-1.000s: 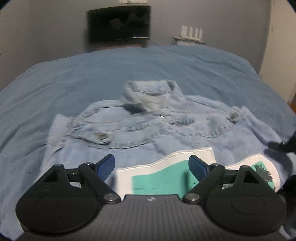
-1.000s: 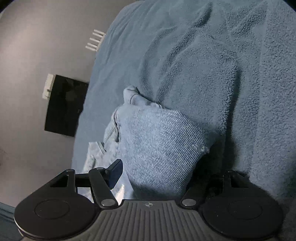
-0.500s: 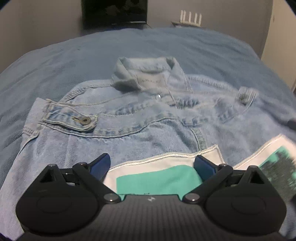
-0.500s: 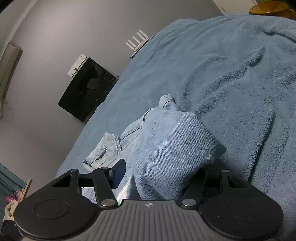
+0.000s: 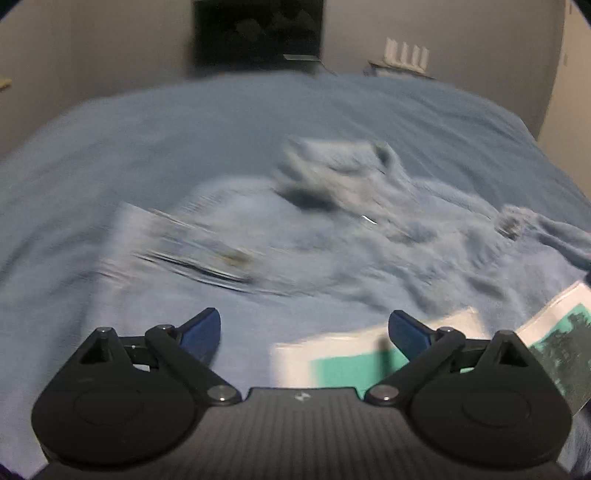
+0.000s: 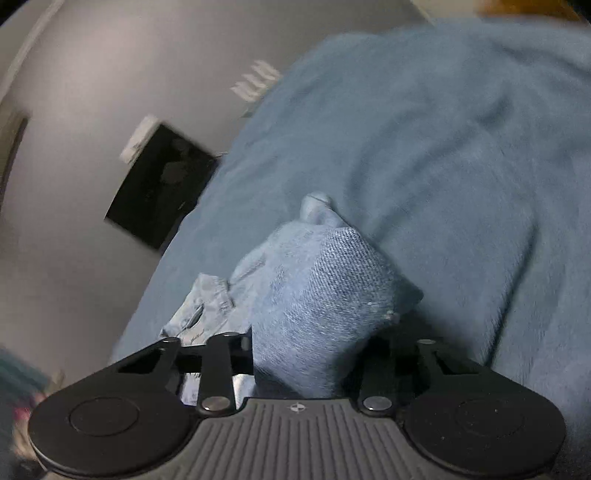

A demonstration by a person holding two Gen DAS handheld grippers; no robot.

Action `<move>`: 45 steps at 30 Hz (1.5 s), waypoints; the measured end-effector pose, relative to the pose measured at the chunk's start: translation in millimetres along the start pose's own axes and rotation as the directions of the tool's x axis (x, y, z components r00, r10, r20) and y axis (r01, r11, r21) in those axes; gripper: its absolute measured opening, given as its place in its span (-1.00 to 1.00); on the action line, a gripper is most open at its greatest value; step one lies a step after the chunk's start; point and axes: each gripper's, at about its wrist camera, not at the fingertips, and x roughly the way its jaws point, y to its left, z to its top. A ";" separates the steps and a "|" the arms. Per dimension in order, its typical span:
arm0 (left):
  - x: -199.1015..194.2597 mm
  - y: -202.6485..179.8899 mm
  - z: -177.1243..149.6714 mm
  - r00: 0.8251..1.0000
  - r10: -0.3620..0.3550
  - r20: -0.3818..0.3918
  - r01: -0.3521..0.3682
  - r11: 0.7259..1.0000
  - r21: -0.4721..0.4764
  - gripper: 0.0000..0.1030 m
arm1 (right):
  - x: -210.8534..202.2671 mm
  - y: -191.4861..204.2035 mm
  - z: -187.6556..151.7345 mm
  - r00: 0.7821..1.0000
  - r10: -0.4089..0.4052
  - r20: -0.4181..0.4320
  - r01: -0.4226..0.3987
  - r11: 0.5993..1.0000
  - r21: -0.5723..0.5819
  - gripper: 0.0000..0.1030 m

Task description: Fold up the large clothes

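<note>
A light blue denim jacket (image 5: 332, 236) lies front up on the blue blanket (image 5: 221, 122), collar toward the far wall; the left wrist view is blurred. White and teal printed panels (image 5: 343, 365) show at its near hem. My left gripper (image 5: 304, 332) is open and empty, just above the jacket's near edge. My right gripper (image 6: 312, 354) is shut on a bunched fold of the jacket's denim (image 6: 321, 302), which fills the gap between the fingers and hides the fingertips.
The blue fleece blanket (image 6: 443, 147) covers the whole bed. A dark screen (image 5: 258, 33) and a white router (image 5: 406, 55) stand against the grey far wall. A doorway edge shows at the far right.
The right gripper has closed on the denim fold and lifted it. The left gripper has pulled back and shifted left, so the jacket looks farther away and blurred.
</note>
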 end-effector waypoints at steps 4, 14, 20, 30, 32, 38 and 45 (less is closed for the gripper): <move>-14.4 62.4 3.1 0.996 0.071 -0.056 -0.074 0.996 -0.051 0.93 | -10.9 49.7 -2.1 0.999 0.008 0.050 0.005 0.966 -0.260 -0.38; 19.3 123.3 -22.1 0.973 -0.090 -0.212 0.034 0.966 -0.255 0.91 | -11.3 189.2 -36.1 0.995 0.065 0.077 0.004 0.740 -0.673 -0.48; 0.8 146.6 -23.3 0.981 -0.155 -0.113 0.103 0.923 -0.371 0.84 | -7.2 267.9 -104.8 0.986 0.167 0.008 -0.073 0.473 -0.878 -0.53; -17.4 221.5 -42.9 0.956 -0.286 0.068 0.263 0.726 -0.636 0.78 | 4.7 292.7 -235.6 0.978 0.173 -0.119 -0.135 0.083 -0.987 -0.60; -16.1 230.7 -47.6 0.921 -0.364 0.137 0.352 0.631 -0.692 0.75 | -0.6 292.9 -250.5 0.973 0.195 -0.122 -0.130 0.032 -0.991 -0.61; -30.5 209.3 -28.3 0.830 -0.508 0.230 0.532 0.599 -0.598 0.75 | 1.7 290.4 -263.3 0.956 0.217 -0.200 -0.209 0.022 -0.978 -0.61; -30.3 189.9 -27.3 0.776 -0.602 0.190 0.589 0.585 -0.557 0.60 | 0.9 286.8 -264.6 0.931 0.252 -0.264 -0.270 -0.012 -0.963 -0.63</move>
